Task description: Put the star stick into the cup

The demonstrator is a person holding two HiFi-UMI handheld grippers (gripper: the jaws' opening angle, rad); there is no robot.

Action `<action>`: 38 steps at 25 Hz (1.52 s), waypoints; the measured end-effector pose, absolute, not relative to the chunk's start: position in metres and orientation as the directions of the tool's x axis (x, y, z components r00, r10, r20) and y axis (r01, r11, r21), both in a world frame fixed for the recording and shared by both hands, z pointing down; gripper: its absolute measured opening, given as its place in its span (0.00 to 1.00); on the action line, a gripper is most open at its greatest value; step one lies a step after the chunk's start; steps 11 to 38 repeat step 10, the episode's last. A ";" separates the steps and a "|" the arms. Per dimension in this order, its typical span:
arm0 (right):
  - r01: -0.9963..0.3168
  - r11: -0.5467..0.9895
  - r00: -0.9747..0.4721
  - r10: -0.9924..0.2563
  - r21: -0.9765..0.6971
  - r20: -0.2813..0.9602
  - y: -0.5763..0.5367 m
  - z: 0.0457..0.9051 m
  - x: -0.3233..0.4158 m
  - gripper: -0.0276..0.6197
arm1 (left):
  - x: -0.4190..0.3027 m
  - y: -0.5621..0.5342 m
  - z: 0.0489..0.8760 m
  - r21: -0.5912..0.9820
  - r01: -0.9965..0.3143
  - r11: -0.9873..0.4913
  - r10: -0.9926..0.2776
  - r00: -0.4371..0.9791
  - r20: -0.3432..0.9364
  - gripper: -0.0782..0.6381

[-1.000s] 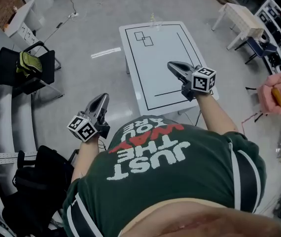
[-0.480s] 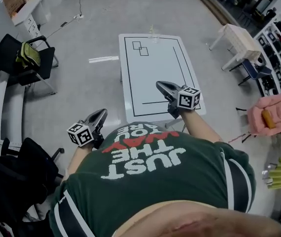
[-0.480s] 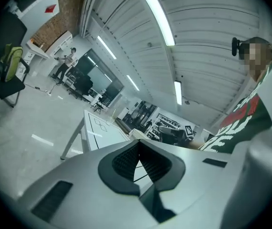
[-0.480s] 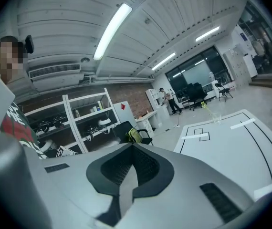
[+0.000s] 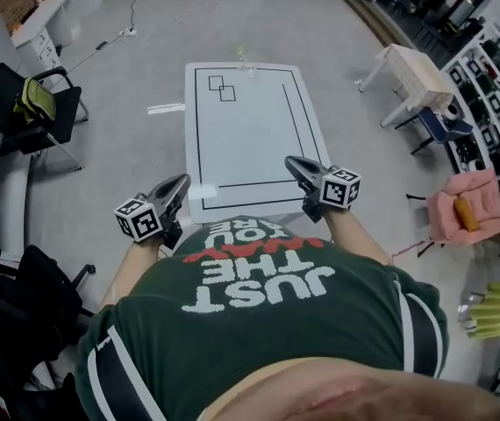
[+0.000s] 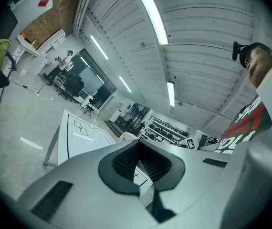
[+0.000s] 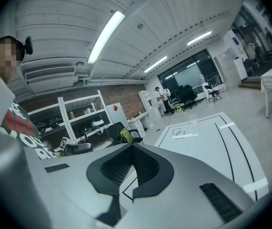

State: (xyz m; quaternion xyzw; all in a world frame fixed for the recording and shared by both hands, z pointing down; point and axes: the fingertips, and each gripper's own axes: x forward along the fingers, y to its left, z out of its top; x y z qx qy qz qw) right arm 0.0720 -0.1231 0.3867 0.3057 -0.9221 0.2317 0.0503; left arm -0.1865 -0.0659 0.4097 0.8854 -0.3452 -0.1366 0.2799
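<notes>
A small clear cup [image 5: 242, 60] stands at the far edge of the white table [image 5: 250, 147], which is marked with black lines. Something thin and yellowish shows at the cup, too small to identify as the star stick. The cup also shows far off as a clear cup [image 7: 192, 119] in the right gripper view and a clear cup [image 6: 94, 123] in the left gripper view. My left gripper [image 5: 181, 183] hangs just off the table's near left corner, shut and empty. My right gripper [image 5: 291, 162] is over the near right corner, also shut with nothing in it.
Black chairs [image 5: 31, 117] stand on the floor to the left, one with a green bag. A small white table [image 5: 412, 68] and shelving stand to the right, with a pink item [image 5: 460, 210] nearer. Two small squares [image 5: 221, 88] are drawn near the table's far end.
The person has stepped up to the table. Both grippers have come forward to its near edge, still shut.
</notes>
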 end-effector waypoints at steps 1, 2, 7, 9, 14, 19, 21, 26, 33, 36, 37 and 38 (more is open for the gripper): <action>-0.596 0.697 -0.801 -0.552 -0.400 0.231 -0.123 0.387 0.082 0.09 | -0.179 -0.068 0.408 0.588 -0.529 -0.612 -0.681 0.730 -0.053 0.12; -0.601 0.691 -0.796 -0.560 -0.402 0.228 -0.122 0.388 0.090 0.09 | -0.172 -0.069 0.407 0.587 -0.524 -0.617 -0.675 0.736 -0.053 0.12; -0.599 0.687 -0.798 -0.557 -0.410 0.232 -0.115 0.399 0.104 0.09 | -0.152 -0.073 0.416 0.598 -0.519 -0.610 -0.669 0.742 -0.039 0.12; -0.593 0.692 -0.803 -0.549 -0.412 0.234 -0.116 0.402 0.106 0.09 | -0.146 -0.077 0.417 0.604 -0.515 -0.608 -0.672 0.739 -0.046 0.12; -0.590 0.694 -0.805 -0.545 -0.413 0.235 -0.117 0.403 0.107 0.09 | -0.143 -0.079 0.417 0.606 -0.513 -0.608 -0.672 0.739 -0.049 0.12; -0.590 0.694 -0.805 -0.545 -0.413 0.235 -0.117 0.403 0.107 0.09 | -0.143 -0.079 0.417 0.606 -0.513 -0.608 -0.672 0.739 -0.049 0.12; -0.590 0.694 -0.805 -0.545 -0.413 0.235 -0.117 0.403 0.107 0.09 | -0.143 -0.079 0.417 0.606 -0.513 -0.608 -0.672 0.739 -0.049 0.12; -0.590 0.694 -0.805 -0.545 -0.413 0.235 -0.117 0.403 0.107 0.09 | -0.143 -0.079 0.417 0.606 -0.513 -0.608 -0.672 0.739 -0.049 0.12; -0.590 0.694 -0.805 -0.545 -0.413 0.235 -0.117 0.403 0.107 0.09 | -0.143 -0.079 0.417 0.606 -0.513 -0.608 -0.672 0.739 -0.049 0.12; -0.590 0.694 -0.805 -0.545 -0.413 0.235 -0.117 0.403 0.107 0.09 | -0.143 -0.079 0.417 0.606 -0.513 -0.608 -0.672 0.739 -0.049 0.12; -0.590 0.694 -0.805 -0.545 -0.413 0.235 -0.117 0.403 0.107 0.09 | -0.143 -0.079 0.417 0.606 -0.513 -0.608 -0.672 0.739 -0.049 0.12; -0.590 0.694 -0.805 -0.545 -0.413 0.235 -0.117 0.403 0.107 0.09 | -0.143 -0.079 0.417 0.606 -0.513 -0.608 -0.672 0.739 -0.049 0.12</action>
